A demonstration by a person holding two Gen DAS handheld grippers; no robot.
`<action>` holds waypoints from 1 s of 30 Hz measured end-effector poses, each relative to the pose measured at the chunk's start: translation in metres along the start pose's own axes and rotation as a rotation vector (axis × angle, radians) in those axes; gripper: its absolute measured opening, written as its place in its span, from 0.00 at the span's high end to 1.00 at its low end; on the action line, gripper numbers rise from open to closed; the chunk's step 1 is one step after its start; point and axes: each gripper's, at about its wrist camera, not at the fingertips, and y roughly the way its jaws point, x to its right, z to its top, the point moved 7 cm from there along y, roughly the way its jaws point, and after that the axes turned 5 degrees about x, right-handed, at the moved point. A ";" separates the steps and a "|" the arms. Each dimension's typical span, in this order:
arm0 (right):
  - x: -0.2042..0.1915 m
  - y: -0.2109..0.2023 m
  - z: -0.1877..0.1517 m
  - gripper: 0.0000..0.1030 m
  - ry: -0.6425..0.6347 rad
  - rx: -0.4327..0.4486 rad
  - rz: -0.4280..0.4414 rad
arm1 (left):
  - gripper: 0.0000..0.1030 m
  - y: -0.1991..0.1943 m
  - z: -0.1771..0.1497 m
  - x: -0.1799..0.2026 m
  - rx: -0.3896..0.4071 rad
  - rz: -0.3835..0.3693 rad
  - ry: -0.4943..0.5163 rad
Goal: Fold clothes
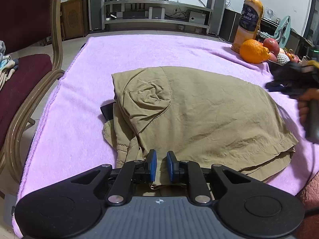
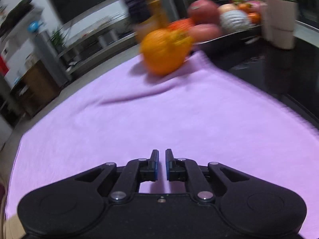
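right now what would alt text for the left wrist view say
Folded khaki garment lies on a pink towel covering the table, with the left tool hovering at its near edge, its jaws slightly apart and holding nothing. Far right stand an orange juice bottle and an orange; the right tool shows at the right edge.

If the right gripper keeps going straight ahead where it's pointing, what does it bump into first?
Probably the big orange. The right gripper points across bare purple towel, nothing between its narrowly parted fingers, and the orange sits at the towel's far edge nearly in line. The picture is blurred, so depth is unclear.
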 end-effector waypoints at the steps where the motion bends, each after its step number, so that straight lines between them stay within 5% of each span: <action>1: -0.004 -0.009 0.002 0.92 -0.008 -0.001 0.040 | 0.83 0.000 0.000 0.000 0.001 0.003 0.001; 5: -0.052 -0.044 -0.007 0.91 -0.099 -0.035 0.271 | 0.83 0.000 0.000 0.002 -0.001 0.019 0.016; 9: -0.123 -0.065 -0.050 0.91 -0.380 -0.088 0.452 | 0.83 0.001 -0.001 0.004 -0.008 0.033 0.036; 12: -0.118 -0.039 -0.072 0.92 -0.511 -0.126 0.322 | 0.83 0.001 -0.001 0.004 -0.011 0.035 0.044; 13: -0.099 -0.031 -0.066 1.00 -0.476 -0.113 0.260 | 0.83 0.001 -0.001 0.004 -0.012 0.034 0.045; 16: -0.038 -0.023 -0.037 0.93 -0.354 -0.089 -0.040 | 0.83 0.001 -0.002 0.004 -0.009 0.036 0.046; 19: -0.011 -0.040 -0.012 0.93 -0.301 -0.047 -0.035 | 0.83 0.001 -0.002 0.005 -0.005 0.036 0.041; 22: -0.032 -0.063 -0.014 0.92 -0.344 -0.058 0.128 | 0.83 0.001 -0.002 0.004 -0.006 0.034 0.032; 30: -0.080 -0.073 -0.088 0.85 -0.702 -0.122 0.282 | 0.83 -0.001 -0.003 0.008 -0.021 0.048 0.067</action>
